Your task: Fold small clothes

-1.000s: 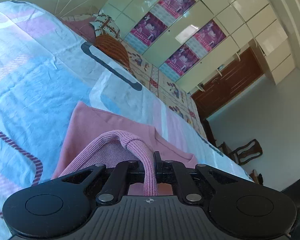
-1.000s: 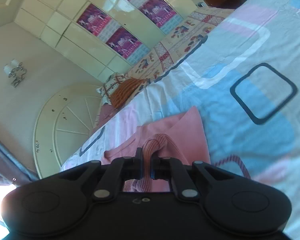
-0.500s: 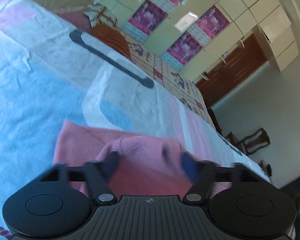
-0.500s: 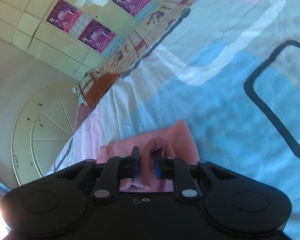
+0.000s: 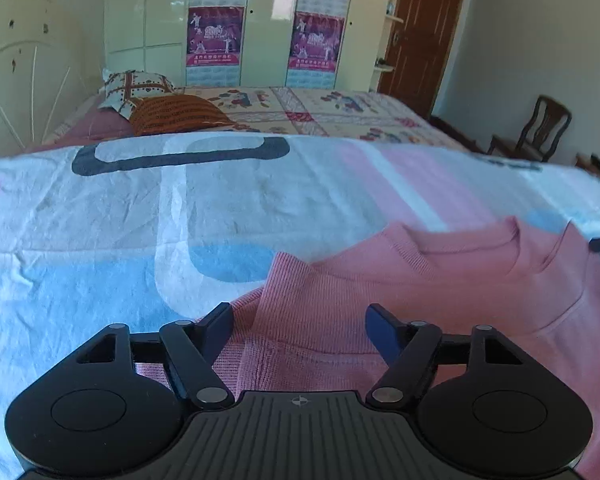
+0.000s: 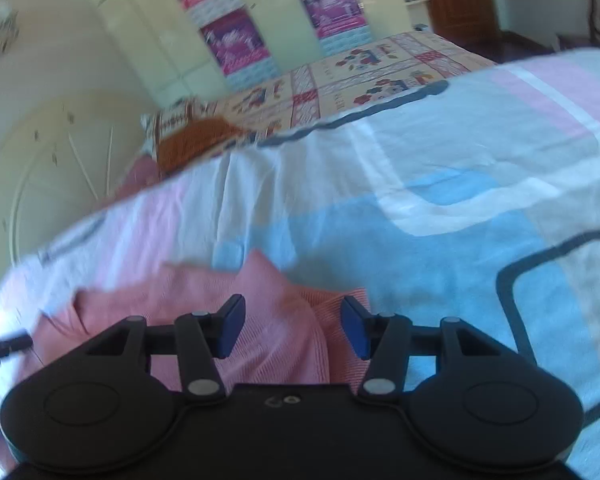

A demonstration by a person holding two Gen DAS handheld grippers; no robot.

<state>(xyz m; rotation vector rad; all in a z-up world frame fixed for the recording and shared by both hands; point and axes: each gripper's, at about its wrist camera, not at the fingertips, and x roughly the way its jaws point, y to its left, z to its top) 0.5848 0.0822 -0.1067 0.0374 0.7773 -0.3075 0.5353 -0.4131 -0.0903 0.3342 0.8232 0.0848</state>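
Premises: bedroom in a home. Evidence: bed (image 5: 220, 208) under a patterned sheet, curved cream headboard (image 5: 24, 60), pillows (image 5: 140, 88) at its head, tall cream wardrobe (image 5: 260, 20) with posters (image 5: 214, 36) on its doors, wooden door (image 5: 424, 28), wooden chair (image 5: 540, 128) by the wall

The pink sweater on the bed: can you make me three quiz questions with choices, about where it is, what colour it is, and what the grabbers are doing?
1. Where does the sweater lie?
A. on the bedsheet
B. on a chair
C. on the floor

2. What colour is it?
A. green
B. pink
C. black

3. How are both grippers?
A. shut on the sweater
B. open
C. holding a pillow

Answers:
1 A, patterned sheet shows around it.
2 B, pink knit in both views.
3 B, the left gripper and right gripper stand apart, pressing nothing.
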